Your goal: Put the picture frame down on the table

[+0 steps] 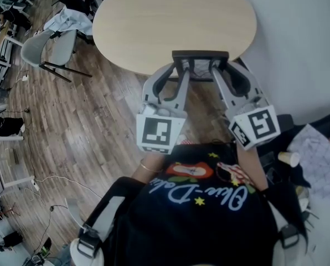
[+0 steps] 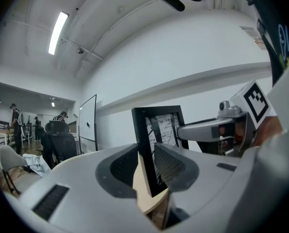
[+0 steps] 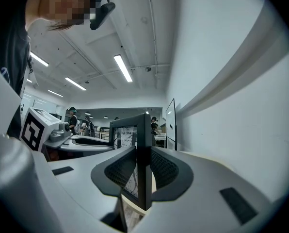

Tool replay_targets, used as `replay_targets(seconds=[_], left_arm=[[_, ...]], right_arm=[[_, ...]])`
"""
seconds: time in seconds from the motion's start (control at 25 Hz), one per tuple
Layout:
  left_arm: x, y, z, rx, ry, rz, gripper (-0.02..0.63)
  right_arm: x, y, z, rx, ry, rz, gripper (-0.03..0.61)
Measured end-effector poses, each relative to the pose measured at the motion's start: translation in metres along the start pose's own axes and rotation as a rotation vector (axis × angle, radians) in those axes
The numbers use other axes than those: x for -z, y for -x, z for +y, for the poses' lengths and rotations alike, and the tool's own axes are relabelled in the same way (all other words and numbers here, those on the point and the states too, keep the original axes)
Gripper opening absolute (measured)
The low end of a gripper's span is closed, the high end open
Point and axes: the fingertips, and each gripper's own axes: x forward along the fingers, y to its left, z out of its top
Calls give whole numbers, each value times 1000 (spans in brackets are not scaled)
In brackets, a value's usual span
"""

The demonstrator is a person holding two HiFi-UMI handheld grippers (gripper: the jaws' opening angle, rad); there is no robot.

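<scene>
A black picture frame [image 1: 200,55] with a black-and-white print stands upright in the air just before the near edge of the round wooden table [image 1: 170,15]. My left gripper [image 1: 179,73] is shut on the frame's left side and my right gripper [image 1: 219,71] is shut on its right side. In the left gripper view the frame [image 2: 149,144] is pinched between the dark pads, and my right gripper [image 2: 222,130] shows beyond it. The frame's edge [image 3: 143,164] sits clamped between the right gripper's pads.
A grey chair [image 1: 46,51] with cloth on it stands left of the table on the wood floor [image 1: 93,121]. A white wall [image 1: 303,49] runs along the right. Bags and a paper cup [image 1: 289,158] lie at the right. People stand far off in the room.
</scene>
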Motion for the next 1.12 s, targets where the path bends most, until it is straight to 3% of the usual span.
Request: replay_targets(seconds=[0.68,1.12], left_arm=[[15,-8,3,58,13,22,94],[16,-28,36,9,3,37,94]], right_arm=[[15,-6,-4,33,-28,25,71],[15,-46,-13,-12,-35,19,71]])
